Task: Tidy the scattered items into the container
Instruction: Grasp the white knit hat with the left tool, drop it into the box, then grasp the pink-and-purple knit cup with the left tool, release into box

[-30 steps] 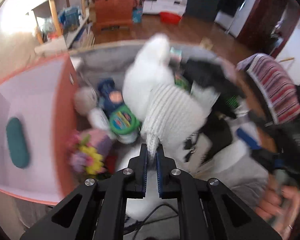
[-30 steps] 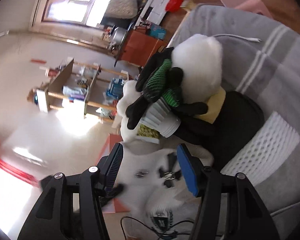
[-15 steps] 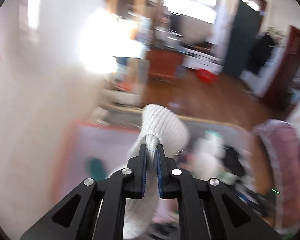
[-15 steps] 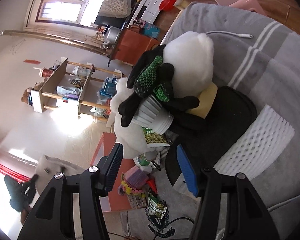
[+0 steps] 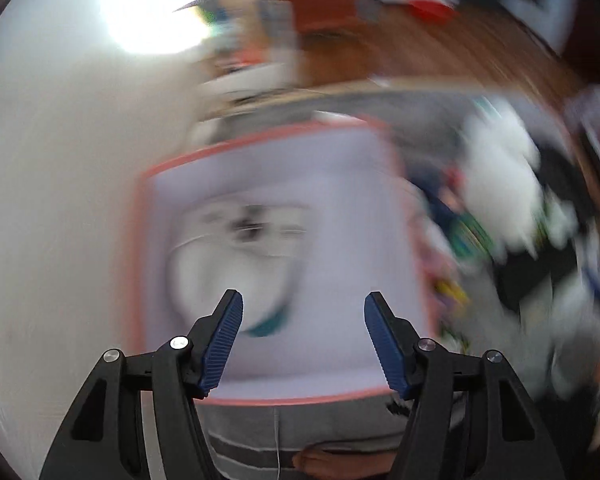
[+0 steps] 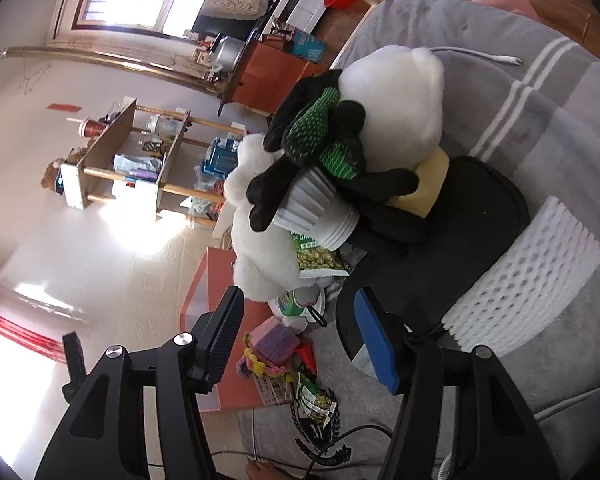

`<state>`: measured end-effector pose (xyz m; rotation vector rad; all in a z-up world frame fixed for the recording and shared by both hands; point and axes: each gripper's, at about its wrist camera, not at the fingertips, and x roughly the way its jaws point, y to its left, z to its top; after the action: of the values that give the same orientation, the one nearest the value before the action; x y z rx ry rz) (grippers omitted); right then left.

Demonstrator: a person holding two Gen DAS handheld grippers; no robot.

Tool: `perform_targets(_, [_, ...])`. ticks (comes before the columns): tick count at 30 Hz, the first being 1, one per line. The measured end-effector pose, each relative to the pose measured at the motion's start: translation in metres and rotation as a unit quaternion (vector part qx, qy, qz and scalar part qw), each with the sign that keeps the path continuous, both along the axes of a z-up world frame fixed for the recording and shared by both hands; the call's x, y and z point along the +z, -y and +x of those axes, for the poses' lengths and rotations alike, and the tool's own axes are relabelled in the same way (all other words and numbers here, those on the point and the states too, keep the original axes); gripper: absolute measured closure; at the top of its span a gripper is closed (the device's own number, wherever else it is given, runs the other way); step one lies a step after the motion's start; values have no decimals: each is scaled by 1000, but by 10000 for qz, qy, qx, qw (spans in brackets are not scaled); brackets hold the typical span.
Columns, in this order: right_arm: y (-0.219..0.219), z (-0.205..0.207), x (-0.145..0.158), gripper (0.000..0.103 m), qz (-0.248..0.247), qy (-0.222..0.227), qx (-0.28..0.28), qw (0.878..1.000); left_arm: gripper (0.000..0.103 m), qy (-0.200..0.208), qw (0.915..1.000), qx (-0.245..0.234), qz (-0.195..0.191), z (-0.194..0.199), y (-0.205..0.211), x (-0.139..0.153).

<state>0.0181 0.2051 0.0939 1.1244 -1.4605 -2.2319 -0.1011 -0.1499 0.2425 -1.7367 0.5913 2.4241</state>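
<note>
My left gripper [image 5: 302, 320] hangs over the orange-rimmed box [image 5: 260, 136]; its jaws are opening and nothing is between them. Below it, inside the box, lies a blurred white knit garment [image 5: 236, 256] beside a teal item [image 5: 266, 326]. My right gripper [image 6: 300, 300] stands open and empty above the pile on the grey blanket. That pile holds a white plush [image 6: 396, 92], black gloves with green grips [image 6: 316, 132], stacked white cups [image 6: 320, 212], a green snack packet [image 6: 318, 258] and a purple toy [image 6: 274, 340]. The box [image 6: 204, 288] stands left of the pile.
A white foam net [image 6: 528, 280] and a black round pad [image 6: 480, 208] lie to the right on the striped grey blanket [image 6: 540, 100]. A white cable [image 6: 476, 56] runs across its far side. A wooden shelf [image 6: 132, 160] and a red-brown cabinet [image 6: 272, 72] stand beyond.
The left gripper swung left from the pile to above the box and opened, letting go of the white knit garment, which now lies in the box. The right gripper stayed put.
</note>
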Motion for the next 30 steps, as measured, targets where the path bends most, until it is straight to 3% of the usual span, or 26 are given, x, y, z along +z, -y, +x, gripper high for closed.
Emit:
perform_targets(2, [-1,0,-2,46,-16,37,1,10000,35,126,9949,-857,-526,13,-53,-27])
perform_targets(6, [-7,2,-7,46,-171,86,-78,9998,35,404,9625,-2198,-1539,32,-133,-91])
perform_targets(8, [-9,2,-10,46,-308,85,-93,9994,35,637,9531,-2351,-1795,28,-148,-119])
perform_targets(12, [-8,1,-12,46,-388,44,-27,9992,35,941,9445,-2186,-2265,4,-149,-164])
perform_targets(14, [-7,-1,-13,46,-361,54,33,9993,26,1067,9413,-2128,-2391,-6,-144,-186])
perform_targets(17, [-5,-3,-17,45,-413,102,89,9991,23,1086,9372,-2198,-2481,-6,-141,-206])
perform_targets(18, [-5,-4,-18,40,-448,112,107,9989,23,1128,9384,-2203,-2412,-4,-138,-207])
perform_targets(19, [-4,-5,-19,31,-495,116,128,9986,30,1181,9424,-2207,-2219,-1,-135,-204])
perform_targets(20, [-2,-6,-19,30,-532,117,148,9984,41,1179,9467,-2227,-2009,1,-133,-199])
perform_targets(22, [1,-7,-17,30,-522,97,217,9984,42,1076,9552,-2258,-1580,7,-129,-177])
perform_targets(26, [5,-7,-14,30,-415,53,299,9987,42,671,9634,-2353,-1095,20,-121,-116])
perform_targets(30, [4,-5,-14,30,-385,102,254,9989,42,284,9760,-2079,-584,22,-95,-47])
